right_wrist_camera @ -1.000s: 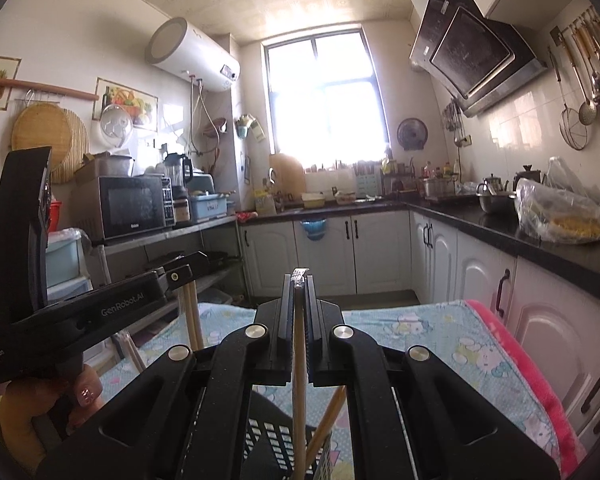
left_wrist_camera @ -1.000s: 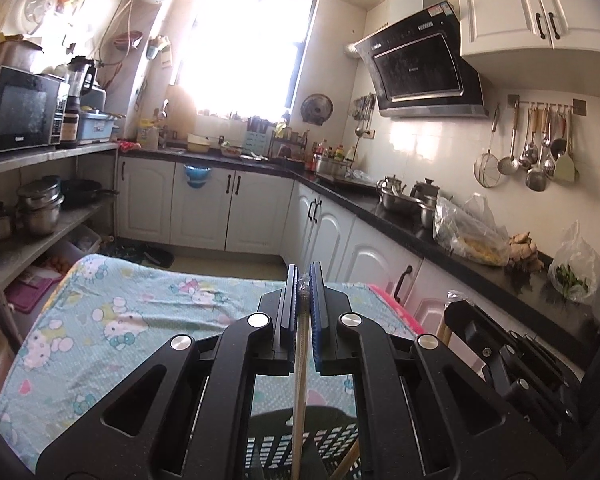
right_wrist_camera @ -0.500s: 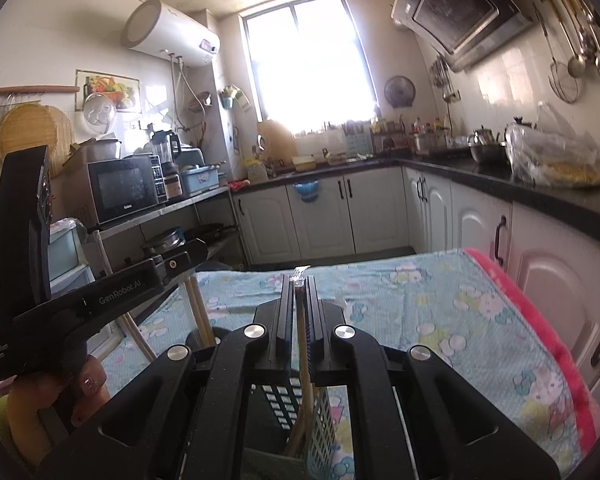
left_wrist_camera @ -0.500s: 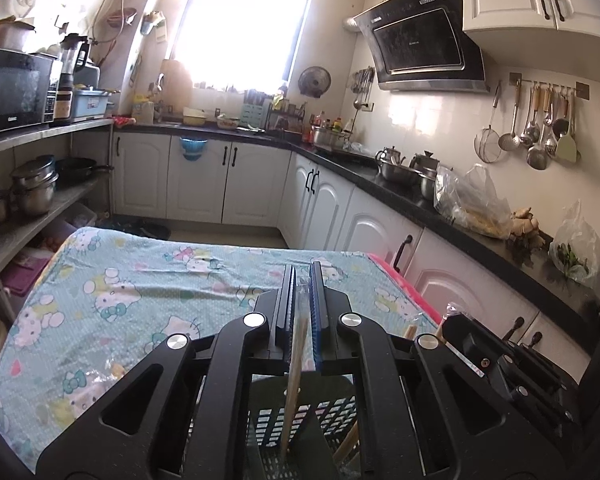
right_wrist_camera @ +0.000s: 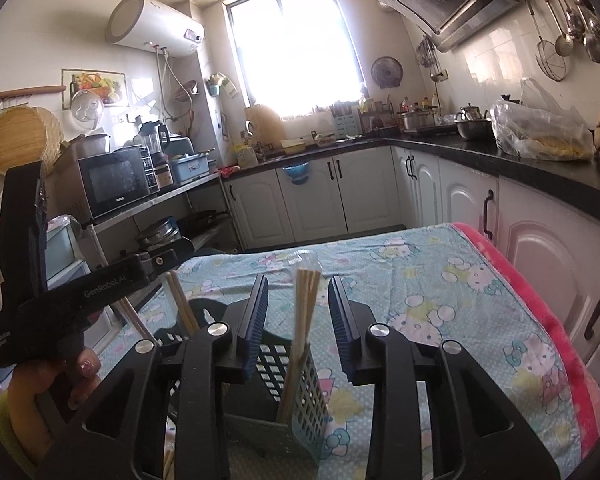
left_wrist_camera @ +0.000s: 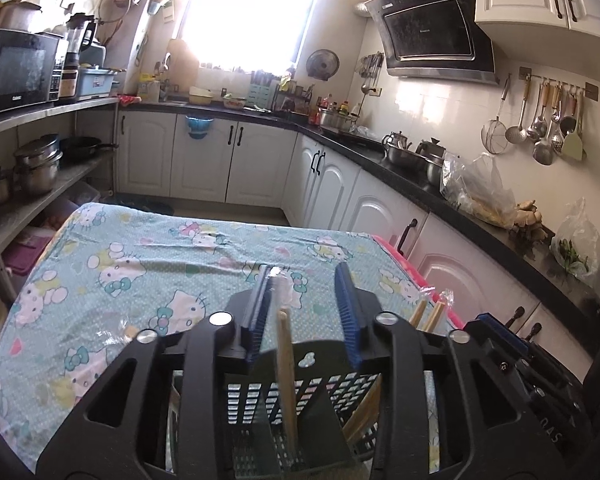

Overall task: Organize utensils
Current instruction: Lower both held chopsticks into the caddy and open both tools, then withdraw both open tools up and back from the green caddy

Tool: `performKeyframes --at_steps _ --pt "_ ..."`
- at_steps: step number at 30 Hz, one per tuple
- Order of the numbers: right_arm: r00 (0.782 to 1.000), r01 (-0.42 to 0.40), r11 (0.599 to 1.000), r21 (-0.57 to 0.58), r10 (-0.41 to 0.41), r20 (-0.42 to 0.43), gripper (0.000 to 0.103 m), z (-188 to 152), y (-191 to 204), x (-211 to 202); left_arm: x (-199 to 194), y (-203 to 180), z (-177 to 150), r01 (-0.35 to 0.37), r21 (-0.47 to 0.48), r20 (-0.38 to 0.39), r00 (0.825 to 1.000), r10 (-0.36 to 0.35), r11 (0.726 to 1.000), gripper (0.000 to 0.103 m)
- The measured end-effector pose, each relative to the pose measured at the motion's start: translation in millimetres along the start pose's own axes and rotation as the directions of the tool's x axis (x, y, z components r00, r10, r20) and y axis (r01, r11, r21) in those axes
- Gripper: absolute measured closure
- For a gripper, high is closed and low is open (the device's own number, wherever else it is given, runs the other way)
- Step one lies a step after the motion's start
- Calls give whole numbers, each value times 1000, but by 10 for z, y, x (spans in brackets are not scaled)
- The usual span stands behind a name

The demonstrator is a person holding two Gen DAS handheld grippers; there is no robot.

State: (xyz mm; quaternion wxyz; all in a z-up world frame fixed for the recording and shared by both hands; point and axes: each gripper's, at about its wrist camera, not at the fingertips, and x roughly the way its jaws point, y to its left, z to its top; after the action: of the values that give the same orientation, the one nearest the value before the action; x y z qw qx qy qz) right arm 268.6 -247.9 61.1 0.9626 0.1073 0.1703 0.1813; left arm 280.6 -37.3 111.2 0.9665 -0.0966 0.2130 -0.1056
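With both grippers' jaws just opened, left gripper and right gripper stand released; chopsticks upright between, in holder.

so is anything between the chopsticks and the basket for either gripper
Nothing visible. Both pairs of chopsticks already stand in the basket, loose between the just-opened jaws of the left gripper and right gripper.

Landmark: the utensil basket I work over, standing on the table.
In basket: chopsticks, upright.
Behind basket: my far counter.
Right of basket: cabinets.
Left of basket: shelf rack.
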Motion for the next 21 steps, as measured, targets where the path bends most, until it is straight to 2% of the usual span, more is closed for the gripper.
performKeyframes --at_steps 8,13,17,21 --pt "999 26 999 24 -25 -40 68 -104 -87 -73 -123 18 7 4 -11 12 1000 -4 1000 59" --pt "997 37 999 35 -34 -67 65 -176 -145 -119 -199 36 21 19 -26 4 1000 -19 999 38" --pt "996 42 998 40 -39 -77 62 -221 -168 -175 -266 35 25 28 -29 -1 1000 -28 999 31" --pt "996 45 998 45 -41 -83 57 -246 -188 -228 -368 2 22 45 -21 -1 999 -45 999 17"
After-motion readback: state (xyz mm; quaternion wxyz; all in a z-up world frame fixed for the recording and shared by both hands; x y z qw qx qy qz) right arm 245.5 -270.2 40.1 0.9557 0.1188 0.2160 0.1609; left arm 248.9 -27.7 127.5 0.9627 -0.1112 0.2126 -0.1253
